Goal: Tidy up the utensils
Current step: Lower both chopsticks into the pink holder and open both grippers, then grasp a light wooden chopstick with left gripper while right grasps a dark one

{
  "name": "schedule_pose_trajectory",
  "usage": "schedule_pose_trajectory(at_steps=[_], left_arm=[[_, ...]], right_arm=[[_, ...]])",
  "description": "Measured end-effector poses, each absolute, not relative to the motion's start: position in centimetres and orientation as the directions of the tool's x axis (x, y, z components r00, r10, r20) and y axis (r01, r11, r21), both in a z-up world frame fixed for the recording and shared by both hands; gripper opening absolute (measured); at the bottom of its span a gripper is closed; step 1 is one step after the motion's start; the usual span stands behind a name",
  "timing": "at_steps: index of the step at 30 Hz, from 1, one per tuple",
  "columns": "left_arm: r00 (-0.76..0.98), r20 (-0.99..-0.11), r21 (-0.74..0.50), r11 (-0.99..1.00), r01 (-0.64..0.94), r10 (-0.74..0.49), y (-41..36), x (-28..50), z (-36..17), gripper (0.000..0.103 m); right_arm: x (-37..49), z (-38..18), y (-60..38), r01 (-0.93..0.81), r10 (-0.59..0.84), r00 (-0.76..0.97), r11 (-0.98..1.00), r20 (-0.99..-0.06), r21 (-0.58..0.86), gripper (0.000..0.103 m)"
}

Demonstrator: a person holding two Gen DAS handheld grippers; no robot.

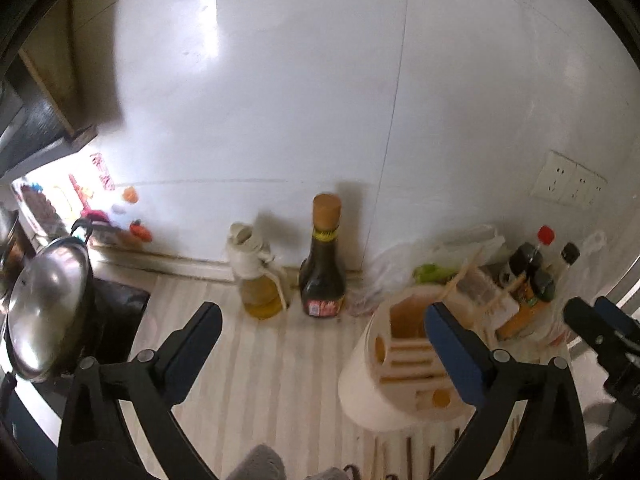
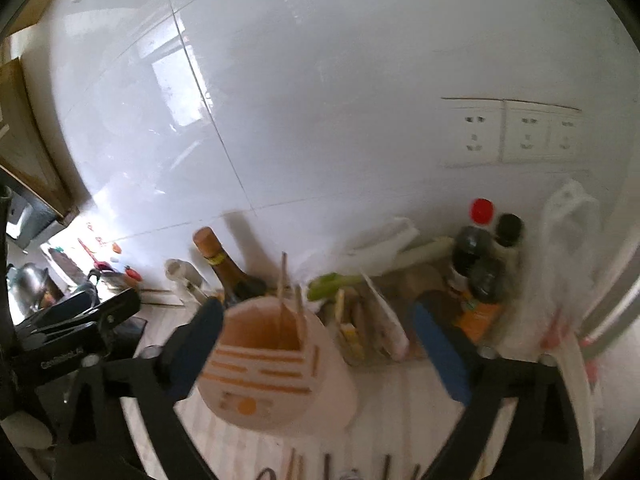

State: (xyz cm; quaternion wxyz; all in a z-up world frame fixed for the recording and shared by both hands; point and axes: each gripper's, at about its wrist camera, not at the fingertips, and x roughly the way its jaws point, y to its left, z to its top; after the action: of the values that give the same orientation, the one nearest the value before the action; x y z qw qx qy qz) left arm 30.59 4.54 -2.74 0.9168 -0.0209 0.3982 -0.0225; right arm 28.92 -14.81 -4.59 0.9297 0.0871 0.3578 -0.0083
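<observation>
I had both tools above the worktop (image 1: 280,360) with nothing in them: the left hand-held gripper (image 1: 324,344) was spread wide, and so was the right hand-held gripper (image 2: 320,344). The slotted utensil holder (image 2: 276,364) stood just in front, with two chopsticks (image 2: 290,312) upright in its open well. More dark and pale sticks (image 1: 408,456) lay flat at the near edge. I judged the sorting barely begun, most pieces left to load.

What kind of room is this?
Most likely a home kitchen: sauce bottles stand on the counter against a tiled wall, a pot with a steel lid sits at left, beside a utensil holder.
</observation>
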Motion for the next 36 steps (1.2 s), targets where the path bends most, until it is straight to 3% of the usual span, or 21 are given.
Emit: schedule_pose_trajectory(at_steps=[8, 15, 19, 22, 24, 28, 36], left_arm=[[0.627, -0.777, -0.048, 0.998, 0.035, -0.060, 4.1, 27.2, -6.0, 0.103], [0.494, -0.869, 0.018, 0.997, 0.081, -0.024, 1.8, 24.3, -12.3, 0.103], [0.402, -0.916, 0.043, 0.993, 0.111, -0.005, 0.4, 23.1, -16.8, 0.100], [0.332, -0.943, 0.044, 0.990, 0.137, -0.004, -0.5, 22.6, -19.9, 0.087], [0.248, -0.969, 0.034, 0.986, 0.162, -0.008, -1.2, 22.3, -22.6, 0.073], [0.135, -0.991, 0.007, 0.977, 0.214, -0.022, -2.6, 21.4, -26.6, 0.059], [0.090, -0.996, 0.035, 0.956, 0.290, 0.009, -5.1, 20.1, -29.0, 0.031]], right_arm=[[25.1, -7.8, -16.3, 0.164, 0.002, 0.675, 0.975, -0.738, 0.152, 0.103], [22.2, -14.1, -19.1, 0.251, -0.026, 0.533, 0.959, -0.846, 0.129, 0.103], [21.0, -18.5, -21.1, 0.296, -0.004, 0.416, 0.946, -0.909, 0.131, 0.081], [20.1, -22.0, -22.7, 0.332, 0.012, 0.327, 0.935, -0.945, 0.127, 0.071], [19.5, -24.2, -23.6, 0.354, 0.017, 0.273, 0.928, -0.962, 0.117, 0.066], [18.9, -27.1, -24.2, 0.370, 0.030, 0.203, 0.923, -0.979, 0.105, 0.057], [18.1, -30.5, -23.8, 0.357, 0.068, 0.125, 0.928, -0.990, 0.109, 0.039]])
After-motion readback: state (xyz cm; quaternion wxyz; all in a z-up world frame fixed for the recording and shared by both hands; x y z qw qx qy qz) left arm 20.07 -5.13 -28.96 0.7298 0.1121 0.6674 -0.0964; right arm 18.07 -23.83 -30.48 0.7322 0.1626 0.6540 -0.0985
